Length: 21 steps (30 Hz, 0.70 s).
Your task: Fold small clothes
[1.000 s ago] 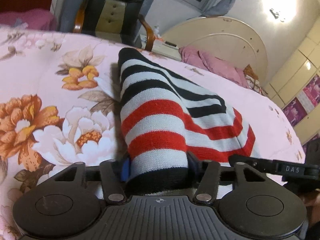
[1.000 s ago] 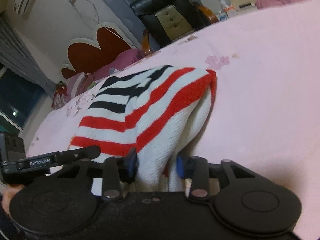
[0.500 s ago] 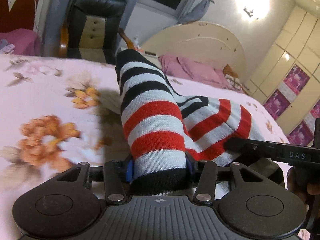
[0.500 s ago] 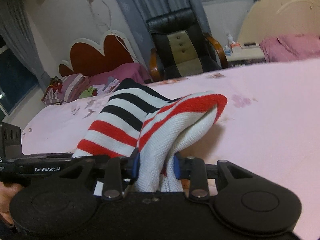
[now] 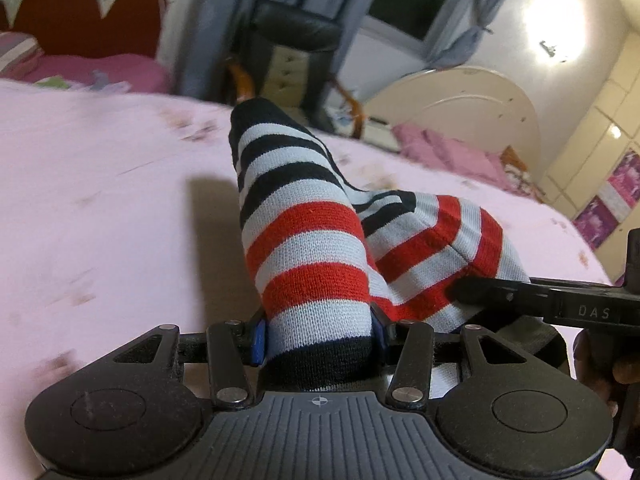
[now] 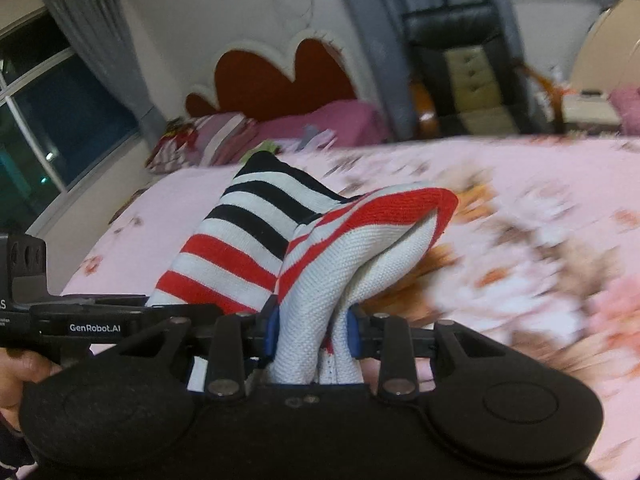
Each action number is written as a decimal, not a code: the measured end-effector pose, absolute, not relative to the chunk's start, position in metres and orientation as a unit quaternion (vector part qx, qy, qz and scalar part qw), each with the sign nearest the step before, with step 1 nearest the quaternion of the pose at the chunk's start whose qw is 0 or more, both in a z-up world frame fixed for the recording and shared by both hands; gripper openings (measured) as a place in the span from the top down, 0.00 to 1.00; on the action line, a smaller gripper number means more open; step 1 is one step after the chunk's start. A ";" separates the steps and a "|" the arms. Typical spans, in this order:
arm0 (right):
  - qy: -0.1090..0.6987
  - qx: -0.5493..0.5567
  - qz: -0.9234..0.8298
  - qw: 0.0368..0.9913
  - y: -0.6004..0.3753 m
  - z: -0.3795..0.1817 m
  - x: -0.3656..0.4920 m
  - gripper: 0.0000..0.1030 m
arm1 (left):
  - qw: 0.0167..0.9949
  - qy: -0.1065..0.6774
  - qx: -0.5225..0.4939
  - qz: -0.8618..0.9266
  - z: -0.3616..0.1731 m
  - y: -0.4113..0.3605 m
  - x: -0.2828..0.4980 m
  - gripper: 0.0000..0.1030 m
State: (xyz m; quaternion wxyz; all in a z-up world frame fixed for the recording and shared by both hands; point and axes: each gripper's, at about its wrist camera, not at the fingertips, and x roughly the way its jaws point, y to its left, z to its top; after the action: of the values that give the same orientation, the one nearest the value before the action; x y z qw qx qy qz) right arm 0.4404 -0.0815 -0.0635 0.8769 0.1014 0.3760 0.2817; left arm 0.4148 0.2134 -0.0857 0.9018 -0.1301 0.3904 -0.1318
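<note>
Above the pink flowered bedspread [image 5: 100,208], a striped knit garment [image 5: 304,240] hangs stretched between the two tongs, lifted clear of the bed near the holders while its far black-and-white end reaches toward the black armchair [image 5: 296,60]. The left tongs [image 5: 318,338] are clamped on the garment's black hem, blue pads pressed against either side of the red, white and black banding. The right tongs [image 6: 312,334] are pinched on a bunched white part of the same garment, with a red-edged fold arching just beyond them. In the left wrist view the right tongs' body reaches in beside the cloth, touching its red stripes. In the right wrist view the left tongs' body, lettered GenRobot.AI, lies just beside the stripes, a hand [image 6: 20,372] gripping its handle. Behind the bed, next to the armchair, stand a red heart-shaped headboard [image 6: 276,80] and grey curtains [image 5: 224,20]. The bedspread is motion-blurred in both views.
</note>
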 end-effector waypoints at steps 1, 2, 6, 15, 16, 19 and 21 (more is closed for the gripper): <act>0.383 0.104 0.283 0.873 -0.070 -0.069 0.436 0.70 | 0.900 0.396 -0.129 -0.129 -0.092 0.223 0.412 0.53; 0.392 0.106 0.282 0.869 -0.060 -0.077 0.435 0.70 | 0.897 0.403 -0.132 -0.125 -0.099 0.233 0.409 0.53; 0.429 0.117 0.250 0.860 -0.055 -0.114 0.435 0.69 | 0.892 0.402 -0.168 -0.123 -0.131 0.251 0.400 0.38; 0.463 0.214 0.228 0.829 -0.093 -0.116 0.442 0.62 | 0.917 0.361 -0.144 -0.087 -0.118 0.252 0.380 0.22; 0.453 0.197 0.224 0.840 -0.092 -0.104 0.436 0.62 | 0.927 0.344 -0.128 -0.080 -0.108 0.252 0.371 0.22; 0.400 0.107 0.239 0.878 -0.082 -0.066 0.402 0.67 | 0.944 0.298 -0.105 -0.097 -0.084 0.247 0.355 0.22; 0.383 0.064 0.263 0.883 -0.068 -0.055 0.386 0.68 | 0.945 0.288 -0.095 -0.123 -0.081 0.234 0.353 0.28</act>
State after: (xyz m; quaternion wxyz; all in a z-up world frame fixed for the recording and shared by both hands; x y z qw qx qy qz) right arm 0.3860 -0.0680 -0.0545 0.8830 0.0636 0.3831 0.2635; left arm 0.3533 0.2342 -0.0805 0.9449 -0.0951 0.2879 -0.1234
